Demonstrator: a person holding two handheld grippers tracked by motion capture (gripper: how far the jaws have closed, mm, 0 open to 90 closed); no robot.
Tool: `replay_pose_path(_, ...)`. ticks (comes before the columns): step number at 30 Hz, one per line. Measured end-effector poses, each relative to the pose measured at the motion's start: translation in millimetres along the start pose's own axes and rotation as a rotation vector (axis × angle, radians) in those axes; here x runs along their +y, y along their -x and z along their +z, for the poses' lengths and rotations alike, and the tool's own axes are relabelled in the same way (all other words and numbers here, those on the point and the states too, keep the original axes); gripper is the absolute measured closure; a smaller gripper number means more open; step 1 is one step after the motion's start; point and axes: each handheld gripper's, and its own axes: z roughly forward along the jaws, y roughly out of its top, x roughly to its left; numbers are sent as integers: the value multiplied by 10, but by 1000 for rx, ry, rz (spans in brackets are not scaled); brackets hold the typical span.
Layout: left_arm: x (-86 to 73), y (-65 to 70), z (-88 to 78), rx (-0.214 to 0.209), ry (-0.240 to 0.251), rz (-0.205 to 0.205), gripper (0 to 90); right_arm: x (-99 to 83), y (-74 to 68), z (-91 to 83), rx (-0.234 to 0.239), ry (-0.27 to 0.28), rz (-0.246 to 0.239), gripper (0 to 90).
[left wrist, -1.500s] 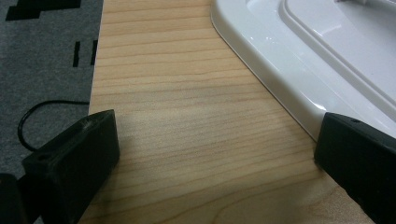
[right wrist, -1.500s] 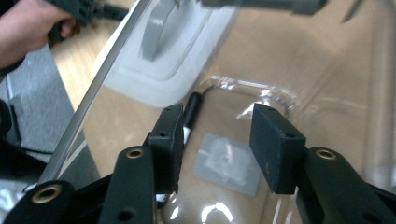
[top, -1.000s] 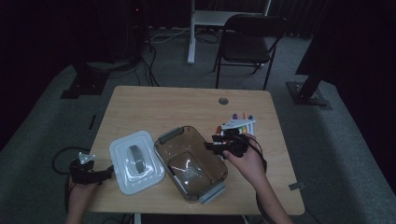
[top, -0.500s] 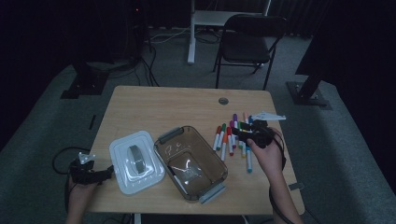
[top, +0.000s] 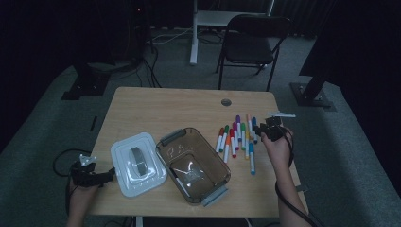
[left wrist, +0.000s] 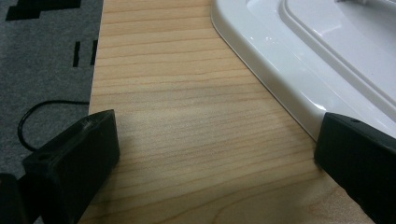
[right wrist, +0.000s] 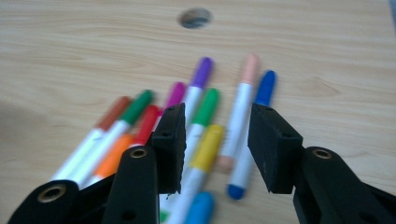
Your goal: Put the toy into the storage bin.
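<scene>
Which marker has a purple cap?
The purple-capped marker lies in the middle of the fan of markers, pointing toward the table's hole; its neighbours wear magenta and green caps.

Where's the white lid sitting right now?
In the high view the white lid lies flat on the table's near left part, right beside the clear container, with the left gripper at its left edge.

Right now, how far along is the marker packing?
Done: white lid is off, lying beside the open brown container, which looks empty. In hand: right gripper, jaws just narrowing, nothing between them, over the markers. Left: all markers lie on the table. Left gripper idles open by the lid.
</scene>
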Motion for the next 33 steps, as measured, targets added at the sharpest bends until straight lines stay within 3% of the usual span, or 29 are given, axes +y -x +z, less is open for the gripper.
replay_pose_path(8,0,0,0,0,0,0,6,-61,261,326,-48,-50,86,595)
replay_pose_path(19,-4,5,-3,2,0,-3,6,-92,352,637,-65,-107,134,607)
replay_pose_path(23,-4,5,-4,1,0,-3,6,-120,357,701,-81,-146,132,625)
replay_pose_path(33,-4,5,-3,2,0,-3,6,-103,483,710,-148,-169,151,716)
